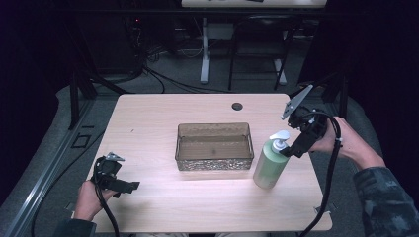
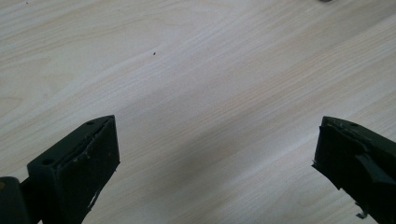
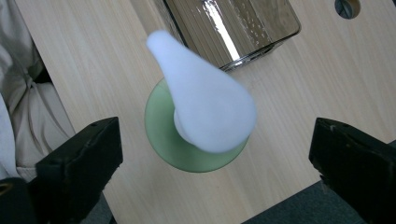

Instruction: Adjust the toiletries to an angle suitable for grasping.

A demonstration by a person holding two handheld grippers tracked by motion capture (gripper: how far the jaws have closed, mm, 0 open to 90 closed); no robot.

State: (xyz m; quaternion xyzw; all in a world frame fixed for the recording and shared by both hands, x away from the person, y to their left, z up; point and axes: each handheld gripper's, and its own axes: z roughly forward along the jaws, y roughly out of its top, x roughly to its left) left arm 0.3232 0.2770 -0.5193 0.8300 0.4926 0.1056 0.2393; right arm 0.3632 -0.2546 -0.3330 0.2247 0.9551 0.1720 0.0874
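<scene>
A pale green pump bottle (image 1: 270,165) with a white pump head (image 3: 205,98) stands upright on the wooden table (image 1: 163,116), just right of a clear brown plastic bin (image 1: 214,146). My right gripper (image 1: 288,153) hovers over the bottle's top, jaws wide apart on either side of the pump head and touching nothing; in the right gripper view the right gripper (image 3: 215,154) looks straight down on the bottle (image 3: 161,135). My left gripper (image 1: 132,186) rests low near the table's front left corner, open, with bare wood between its jaws (image 2: 215,154).
The bin (image 3: 233,28) holds nothing that I can see. A round cable hole (image 1: 237,106) sits near the table's far edge. Dark floor, cables and table legs lie beyond. The person's lap shows at the left of the right gripper view.
</scene>
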